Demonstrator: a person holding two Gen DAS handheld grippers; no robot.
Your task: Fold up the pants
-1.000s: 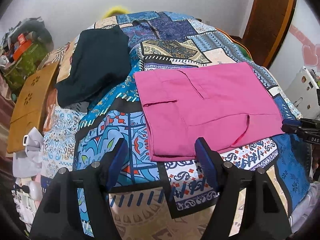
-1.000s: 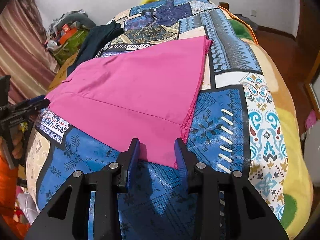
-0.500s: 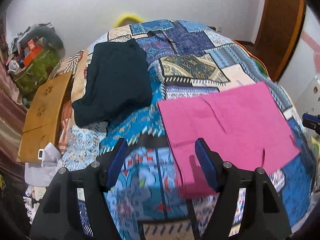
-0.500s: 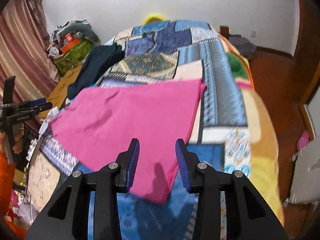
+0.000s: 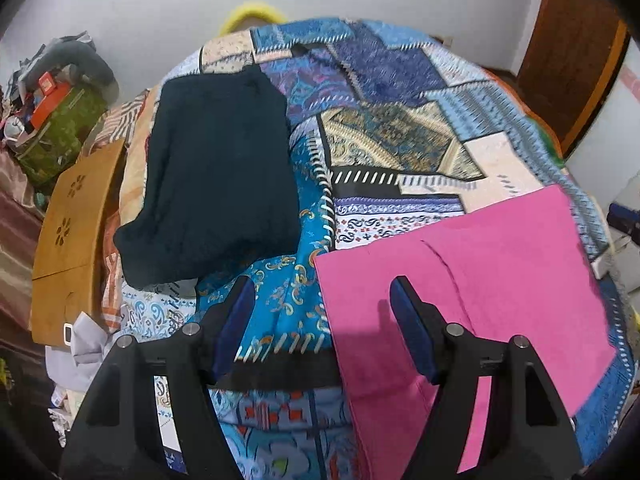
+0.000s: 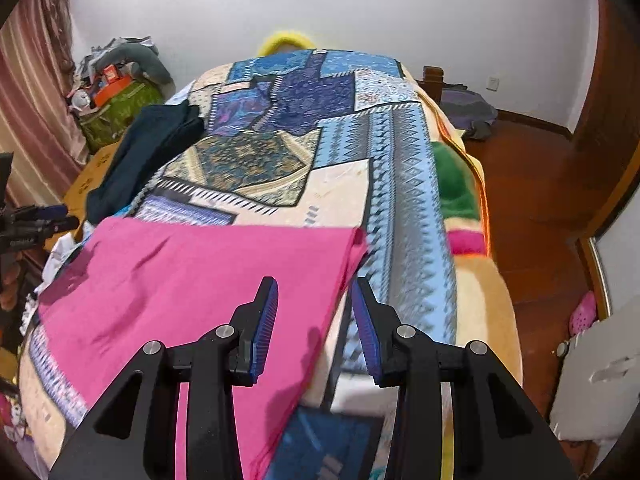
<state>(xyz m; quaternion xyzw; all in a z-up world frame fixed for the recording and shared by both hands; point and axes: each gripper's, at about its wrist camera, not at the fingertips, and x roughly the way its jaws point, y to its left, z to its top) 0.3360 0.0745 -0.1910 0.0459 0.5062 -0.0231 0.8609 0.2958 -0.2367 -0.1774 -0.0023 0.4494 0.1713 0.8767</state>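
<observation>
A: What's the surface?
B: A bed under a patchwork bedspread (image 5: 384, 148), white wall behind.
A: And the pants?
B: The pink pants (image 5: 472, 292) lie flat on its near part; a dark folded garment (image 5: 216, 184) sits apart, further back on the left.
A: The claws?
B: The left claw (image 5: 322, 328) gapes wide over the pants' left edge, holding nothing. The right claw (image 6: 314, 324) is parted above their right edge, also empty.
</observation>
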